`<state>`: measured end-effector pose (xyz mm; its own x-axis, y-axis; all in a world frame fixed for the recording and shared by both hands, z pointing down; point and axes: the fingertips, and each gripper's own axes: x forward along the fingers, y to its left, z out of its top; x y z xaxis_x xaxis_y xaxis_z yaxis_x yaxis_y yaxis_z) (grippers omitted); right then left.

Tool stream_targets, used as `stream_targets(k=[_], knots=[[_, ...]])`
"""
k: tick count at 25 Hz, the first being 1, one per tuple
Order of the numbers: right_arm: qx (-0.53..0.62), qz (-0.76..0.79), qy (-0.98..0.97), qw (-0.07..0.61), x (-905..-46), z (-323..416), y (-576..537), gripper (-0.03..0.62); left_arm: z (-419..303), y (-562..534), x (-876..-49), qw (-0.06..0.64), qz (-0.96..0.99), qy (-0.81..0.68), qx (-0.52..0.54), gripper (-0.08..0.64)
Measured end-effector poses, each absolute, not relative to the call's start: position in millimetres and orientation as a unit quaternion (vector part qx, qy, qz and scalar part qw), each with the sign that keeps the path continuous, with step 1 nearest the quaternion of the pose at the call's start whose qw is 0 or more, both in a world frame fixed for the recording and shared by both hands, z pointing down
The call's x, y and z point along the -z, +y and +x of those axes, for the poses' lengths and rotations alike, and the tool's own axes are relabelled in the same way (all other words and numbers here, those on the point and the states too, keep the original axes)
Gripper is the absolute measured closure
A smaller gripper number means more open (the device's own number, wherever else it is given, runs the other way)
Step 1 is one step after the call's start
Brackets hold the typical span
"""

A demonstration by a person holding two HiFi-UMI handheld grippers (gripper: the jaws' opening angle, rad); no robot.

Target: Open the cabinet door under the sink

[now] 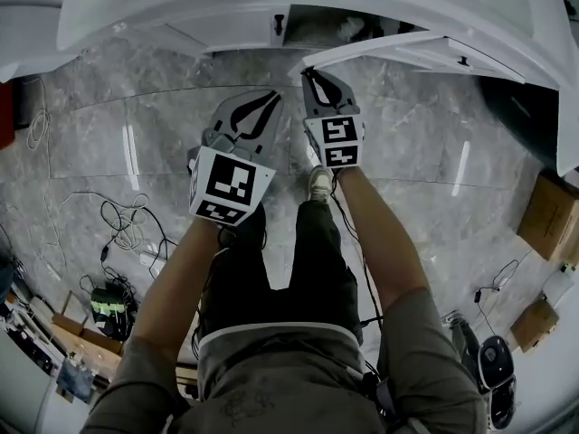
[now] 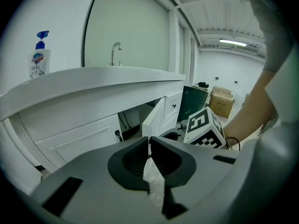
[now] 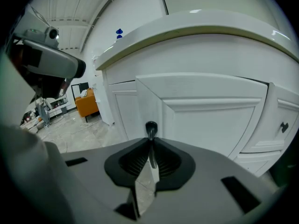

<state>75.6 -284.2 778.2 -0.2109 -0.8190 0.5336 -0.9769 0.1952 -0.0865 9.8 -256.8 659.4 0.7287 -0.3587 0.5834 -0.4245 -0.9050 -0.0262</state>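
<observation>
Under the white sink counter (image 1: 181, 7) we count three cabinet fronts, each with one dark knob. The middle one, the cabinet door (image 1: 380, 49), stands swung out from the dark opening, with its free edge toward us. A closed door (image 2: 79, 141) sits to its left.

We hold two grippers. The right gripper (image 1: 309, 72) has its jaws pinched on the open door's knob (image 3: 151, 127). The left gripper (image 1: 274, 94) hangs just beside it, facing the opening, its jaws pressed together with nothing between them.

On the counter we see one faucet (image 2: 115, 50) and one soap bottle (image 2: 39, 55). On the marble floor (image 1: 425, 152), loose cables (image 1: 127, 220) lie to the left and two cardboard boxes (image 1: 547, 211) to the right. One shoe (image 1: 319, 183) shows on the floor beneath the right gripper.
</observation>
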Motion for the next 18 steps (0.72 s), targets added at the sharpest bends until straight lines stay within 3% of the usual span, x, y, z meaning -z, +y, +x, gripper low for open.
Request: stream_targets(k=[18], knots=[[-0.17, 0.538, -0.796, 0.219, -781, 134, -145, 0.543, 86, -172, -676, 0.04, 0.933, -0.127, -0.334, 0.529]])
